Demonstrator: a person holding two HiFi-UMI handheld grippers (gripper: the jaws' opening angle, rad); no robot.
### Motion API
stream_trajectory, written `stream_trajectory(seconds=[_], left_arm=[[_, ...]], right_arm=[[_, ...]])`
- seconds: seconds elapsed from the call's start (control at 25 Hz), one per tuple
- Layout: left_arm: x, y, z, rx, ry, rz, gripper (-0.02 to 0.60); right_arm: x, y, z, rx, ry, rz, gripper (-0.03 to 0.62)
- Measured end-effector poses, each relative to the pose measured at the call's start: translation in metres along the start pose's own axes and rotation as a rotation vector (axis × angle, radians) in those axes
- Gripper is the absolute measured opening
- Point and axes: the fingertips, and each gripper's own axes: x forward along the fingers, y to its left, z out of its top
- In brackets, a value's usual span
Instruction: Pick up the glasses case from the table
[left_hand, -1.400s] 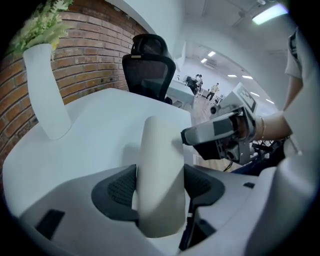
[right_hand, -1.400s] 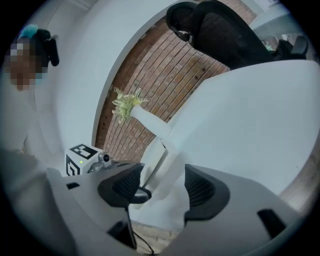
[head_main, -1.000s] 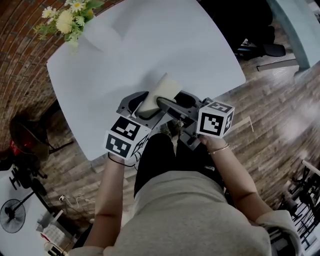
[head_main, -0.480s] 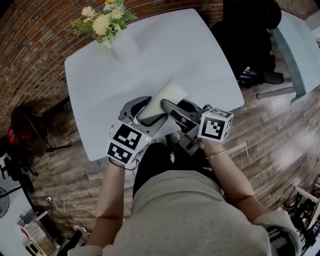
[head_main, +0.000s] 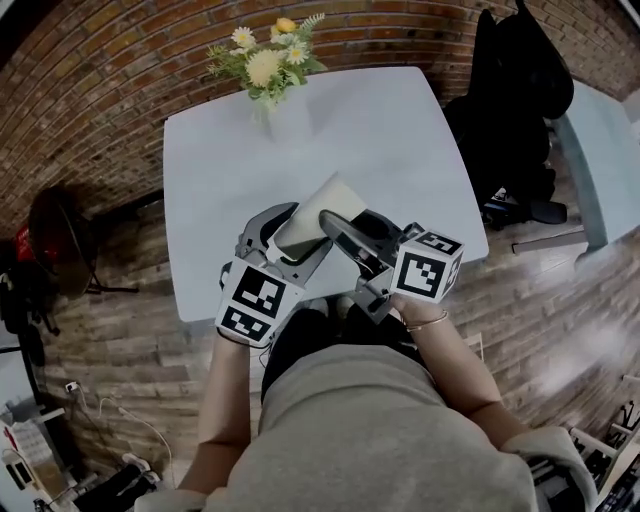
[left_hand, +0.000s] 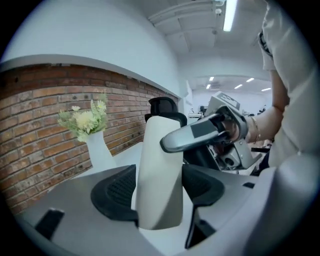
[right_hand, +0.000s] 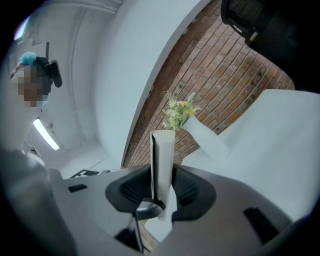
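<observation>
The cream glasses case (head_main: 312, 215) hangs above the near edge of the white table (head_main: 400, 150), tilted on end. My left gripper (head_main: 285, 228) is shut on it. In the left gripper view the case (left_hand: 159, 170) stands upright with both dark pads pressing its sides. My right gripper (head_main: 338, 228) grips the same case from the right. Its jaws have just been closing, and in the right gripper view the case's thin edge (right_hand: 162, 155) sits pinched between the pads (right_hand: 186, 189). One right finger (left_hand: 197, 134) crosses the case in the left gripper view.
A white vase of flowers (head_main: 268, 75) stands at the table's far edge, also shown as the vase (left_hand: 95, 145) and the vase (right_hand: 205, 132). A brick wall (head_main: 120, 60) is behind it. A dark coat on a chair (head_main: 510, 100) is at the table's right. Wooden floor surrounds the table.
Both grippers and the case have risen off the table toward the camera. The right gripper's finger has closed in on the case.
</observation>
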Motion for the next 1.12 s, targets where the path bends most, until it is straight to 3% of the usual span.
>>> stream_trajectory(seconds=[0.16, 0.44, 0.68, 0.84, 1.12], left_arm=[[-0.016, 0.014, 0.005, 0.007, -0.031, 0.093, 0.282], [-0.057, 0.048, 0.002, -0.153, -0.093, 0.265, 0.282], [-0.086, 0.062, 0.008, -0.385, -0.261, 0.301, 0.279], [-0.091, 0.06, 0.004, -0.429, -0.278, 0.308, 0.233], [-0.084, 0.046, 0.0, -0.498, -0.283, 0.249, 0.126]], right_arm=[[0.005, 0.007, 0.017, -0.058, -0.024, -0.015, 0.129], [0.012, 0.02, 0.036, -0.133, -0.067, -0.027, 0.13], [0.02, 0.024, 0.031, -0.149, -0.032, -0.034, 0.13], [0.019, 0.026, 0.028, -0.173, -0.027, -0.042, 0.13], [0.011, 0.025, 0.027, -0.215, -0.064, -0.061, 0.13]])
